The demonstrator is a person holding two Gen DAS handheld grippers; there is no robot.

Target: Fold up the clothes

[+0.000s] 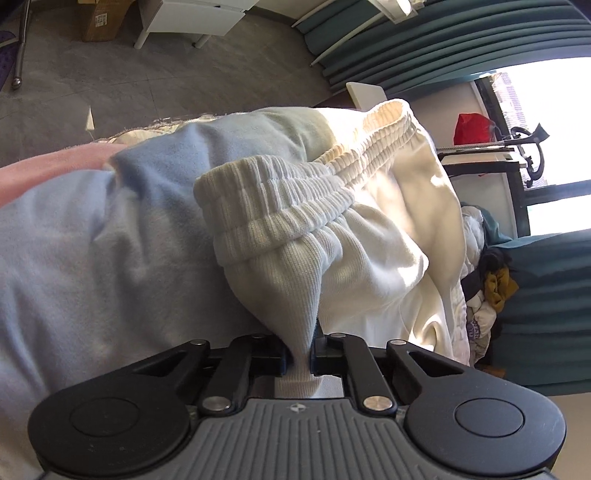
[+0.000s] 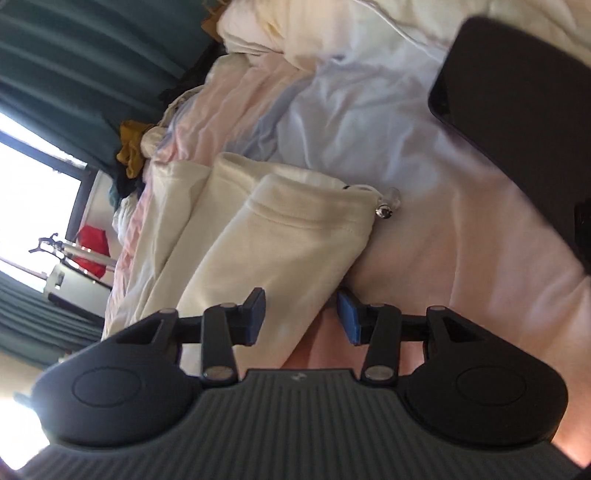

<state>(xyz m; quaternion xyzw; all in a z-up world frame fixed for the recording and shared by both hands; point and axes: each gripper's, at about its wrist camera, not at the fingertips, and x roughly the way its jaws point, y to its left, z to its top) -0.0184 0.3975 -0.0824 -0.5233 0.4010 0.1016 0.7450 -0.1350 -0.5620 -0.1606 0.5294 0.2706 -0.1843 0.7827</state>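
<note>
Teal pleated curtains (image 1: pixel 424 40) hang beside a bright window (image 1: pixel 554 92). A red bag (image 1: pixel 471 129) sits near a black metal stand (image 1: pixel 524 142). A white table (image 1: pixel 192 18) and a brown cardboard box (image 1: pixel 105 16) stand on the grey floor (image 1: pixel 147 81). A black flat slab (image 2: pixel 517 107) lies over the pink and pale blue bedsheet (image 2: pixel 461 221).

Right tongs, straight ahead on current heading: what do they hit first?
Probably the cream knit trouser leg: the open right tongs already straddle its near edge above the pink-and-blue bedsheet. Depth is unclear.
</note>
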